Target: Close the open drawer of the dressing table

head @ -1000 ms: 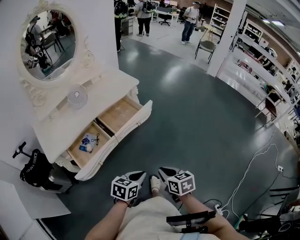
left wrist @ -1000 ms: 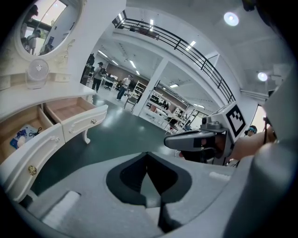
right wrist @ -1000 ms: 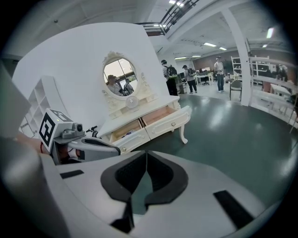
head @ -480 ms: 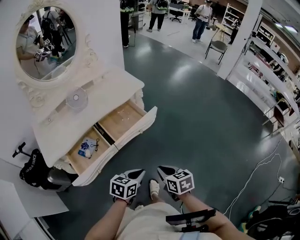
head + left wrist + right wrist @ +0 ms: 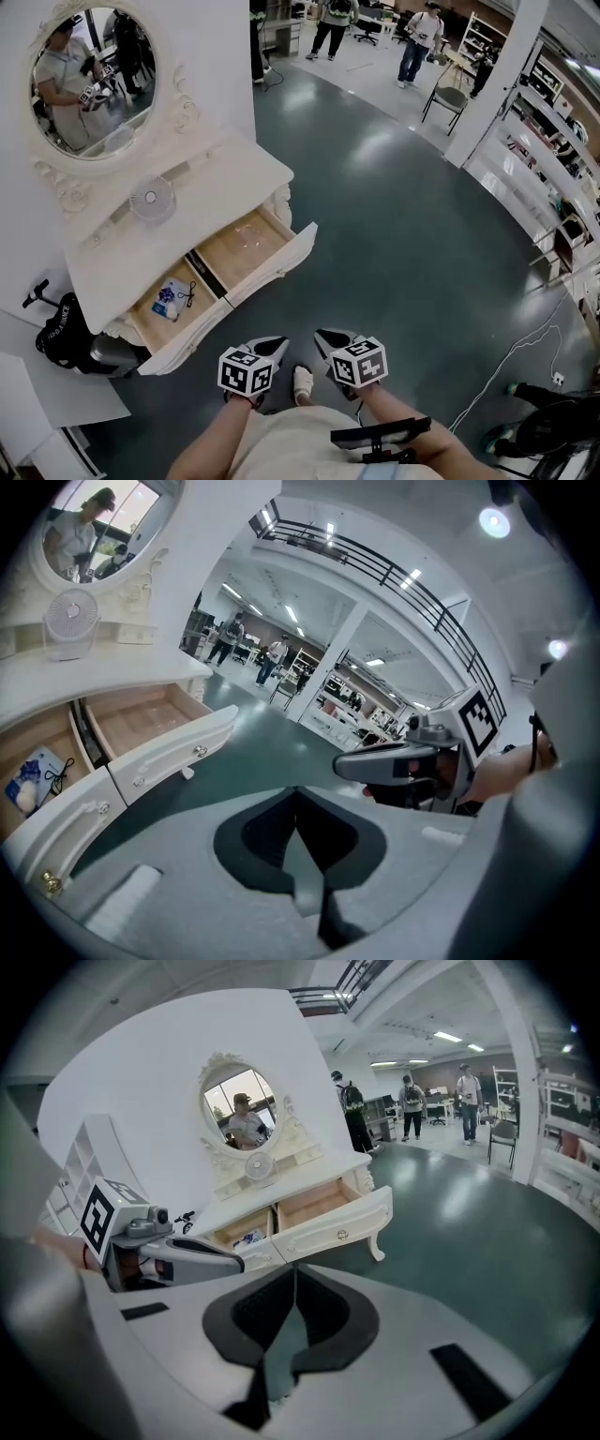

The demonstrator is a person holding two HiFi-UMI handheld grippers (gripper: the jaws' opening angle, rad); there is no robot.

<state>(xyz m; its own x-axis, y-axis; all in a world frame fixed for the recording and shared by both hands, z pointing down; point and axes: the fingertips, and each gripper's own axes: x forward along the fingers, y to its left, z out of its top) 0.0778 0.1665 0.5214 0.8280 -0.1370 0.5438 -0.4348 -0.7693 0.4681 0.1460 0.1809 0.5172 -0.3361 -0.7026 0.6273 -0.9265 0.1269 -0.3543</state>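
The white dressing table (image 5: 202, 183) stands at the left of the head view with both drawers pulled out. The right drawer (image 5: 246, 246) is empty, and its front (image 5: 337, 1227) faces the floor. The left drawer (image 5: 173, 300) holds a small blue and white packet. My left gripper (image 5: 269, 349) and right gripper (image 5: 326, 339) hang side by side over the floor, well short of the drawer fronts. Both are shut with nothing between the jaws. Seen up close, the left gripper (image 5: 296, 794) and the right gripper (image 5: 294, 1274) have their tips meeting.
A small round fan (image 5: 152, 199) sits on the tabletop below the oval mirror (image 5: 89, 80). A black bag (image 5: 61, 333) lies on the floor left of the table. A chair (image 5: 450, 98), shelving and several people stand far off. A cable (image 5: 525, 356) runs across the floor at right.
I have moved across the floor nearer the dressing table, both grippers carried along side by side and still shut. The drawers stand open as before.
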